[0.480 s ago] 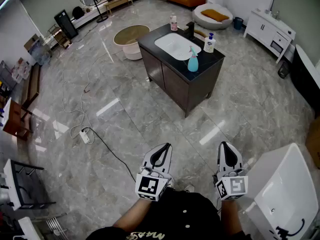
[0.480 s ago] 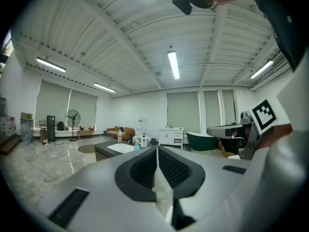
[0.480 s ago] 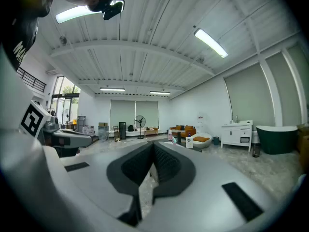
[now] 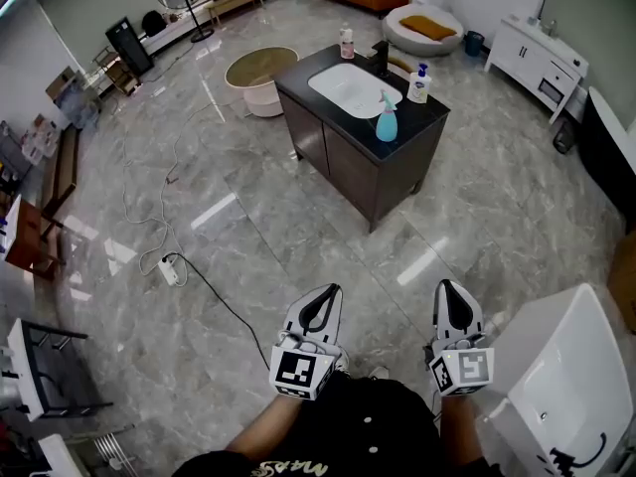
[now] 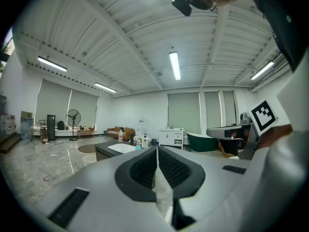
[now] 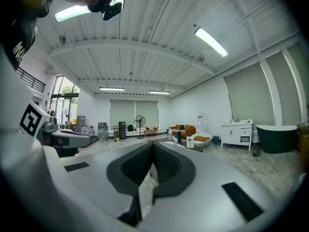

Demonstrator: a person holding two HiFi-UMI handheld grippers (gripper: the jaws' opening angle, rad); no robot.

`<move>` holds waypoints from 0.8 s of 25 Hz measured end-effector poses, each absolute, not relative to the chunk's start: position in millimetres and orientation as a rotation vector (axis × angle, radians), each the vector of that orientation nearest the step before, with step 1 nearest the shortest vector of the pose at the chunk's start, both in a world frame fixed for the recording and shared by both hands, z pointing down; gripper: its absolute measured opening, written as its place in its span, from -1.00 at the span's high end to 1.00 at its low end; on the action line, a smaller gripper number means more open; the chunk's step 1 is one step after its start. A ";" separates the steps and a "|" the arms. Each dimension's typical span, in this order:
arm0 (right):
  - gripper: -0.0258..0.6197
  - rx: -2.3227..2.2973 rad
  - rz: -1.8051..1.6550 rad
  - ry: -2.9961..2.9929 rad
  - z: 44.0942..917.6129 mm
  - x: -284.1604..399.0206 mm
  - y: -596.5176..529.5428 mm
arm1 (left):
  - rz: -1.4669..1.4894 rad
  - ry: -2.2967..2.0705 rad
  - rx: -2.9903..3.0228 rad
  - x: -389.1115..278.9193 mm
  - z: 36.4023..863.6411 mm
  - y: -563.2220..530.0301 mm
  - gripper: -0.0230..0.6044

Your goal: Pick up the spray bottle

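A light blue spray bottle (image 4: 387, 120) stands on the near right part of a dark vanity counter (image 4: 427, 119), beside its white sink (image 4: 353, 89), far across the floor from me. My left gripper (image 4: 325, 291) and right gripper (image 4: 447, 286) are held close to my body, both shut with nothing between the jaws and pointing toward the vanity. In the left gripper view the bottle (image 5: 138, 145) shows tiny past the shut jaws. In the right gripper view it (image 6: 175, 139) is barely visible above the jaws.
A white pump bottle (image 4: 417, 85) and a pink bottle (image 4: 346, 43) also stand on the counter. A cable with a power strip (image 4: 169, 269) runs over the marble floor at left. A white bathtub (image 4: 556, 386) is close on my right. A round low table (image 4: 260, 70) sits behind the vanity.
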State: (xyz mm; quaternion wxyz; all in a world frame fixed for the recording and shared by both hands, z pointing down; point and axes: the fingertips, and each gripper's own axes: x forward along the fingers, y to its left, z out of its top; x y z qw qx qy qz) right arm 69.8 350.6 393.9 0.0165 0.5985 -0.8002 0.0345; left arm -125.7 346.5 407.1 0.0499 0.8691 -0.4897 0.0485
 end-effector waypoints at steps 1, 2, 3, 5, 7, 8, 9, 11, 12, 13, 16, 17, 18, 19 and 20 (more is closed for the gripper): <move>0.94 1.863 0.114 -2.487 395.2 67.7 348.5 | 0.145 -1.489 2.644 -128.2 408.0 344.8 0.87; 0.93 1.864 0.119 -2.484 396.5 65.1 346.5 | 0.142 -1.485 2.643 -130.8 408.6 343.3 0.87; 0.93 1.865 0.121 -2.478 398.2 62.0 344.6 | 0.139 -1.479 2.643 -134.0 409.2 341.9 0.87; 0.93 1.870 0.124 -2.460 403.2 55.1 341.9 | 0.140 -1.465 2.642 -142.5 411.7 339.7 0.87; 0.93 1.881 0.132 -2.440 409.4 49.7 340.0 | 0.140 -1.437 2.652 -149.5 416.7 338.1 0.87; 0.93 1.889 0.140 -2.434 412.3 47.9 338.4 | 0.139 -1.420 2.660 -151.9 420.2 336.6 0.87; 0.93 1.896 0.152 -2.432 414.8 46.3 335.9 | 0.144 -1.410 2.661 -154.6 424.2 334.1 0.87; 0.93 1.898 0.173 -2.438 418.8 43.9 330.1 | 0.164 -1.415 2.642 -160.5 433.1 327.8 0.87; 0.93 1.900 0.181 -2.442 421.0 44.1 326.7 | 0.171 -1.423 2.630 -162.8 437.0 323.8 0.87; 0.93 1.905 0.191 -2.445 423.4 45.3 322.3 | 0.171 -1.426 2.625 -163.5 439.5 318.9 0.87; 0.93 1.920 0.197 -2.437 429.4 50.3 302.9 | 0.170 -1.415 2.632 -159.2 444.9 298.7 0.87; 0.93 1.920 0.190 -2.428 431.4 51.6 293.6 | 0.172 -1.413 2.635 -157.2 445.8 289.5 0.87; 0.93 1.918 0.185 -2.420 433.8 53.3 282.8 | 0.172 -1.411 2.638 -154.7 446.6 279.2 0.87; 0.93 1.917 0.186 -2.416 436.6 55.7 270.5 | 0.175 -1.407 2.642 -151.4 448.0 267.4 0.87; 0.93 1.916 0.190 -2.418 439.7 58.7 256.4 | 0.181 -1.403 2.644 -147.4 450.5 254.1 0.87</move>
